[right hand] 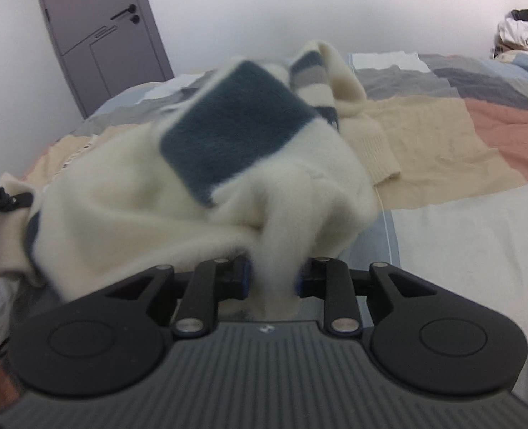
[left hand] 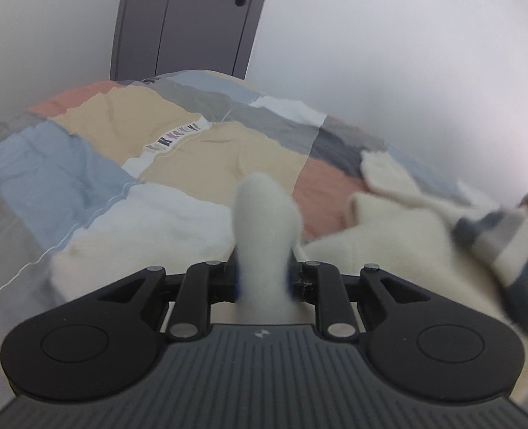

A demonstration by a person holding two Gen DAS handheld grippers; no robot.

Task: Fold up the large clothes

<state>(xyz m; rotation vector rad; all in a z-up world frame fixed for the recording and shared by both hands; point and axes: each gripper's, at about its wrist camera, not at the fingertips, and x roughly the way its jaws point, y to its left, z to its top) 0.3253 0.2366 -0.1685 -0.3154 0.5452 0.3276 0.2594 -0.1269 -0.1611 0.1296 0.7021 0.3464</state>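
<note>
A fluffy cream sweater (right hand: 121, 196) with a dark teal block (right hand: 235, 125) and grey-blue stripes is bunched up over the bed. My right gripper (right hand: 274, 279) is shut on a thick cream fold of it that fills the gap between the blue pads. One sleeve with a ribbed cuff (right hand: 374, 150) lies flat on the quilt beyond. In the left wrist view my left gripper (left hand: 264, 279) is shut on another cream fold that stands up between its jaws. The rest of the sweater (left hand: 389, 236) trails off to the right. The left gripper's tip (right hand: 3, 198) shows at the sweater's left edge.
The bed carries a patchwork quilt (left hand: 85, 164) of beige, blue, grey, white and pink blocks (right hand: 460, 136). A grey door (left hand: 192, 21) stands behind the bed's far end. A pile of clothes (right hand: 521, 32) sits at the far right. White walls surround the bed.
</note>
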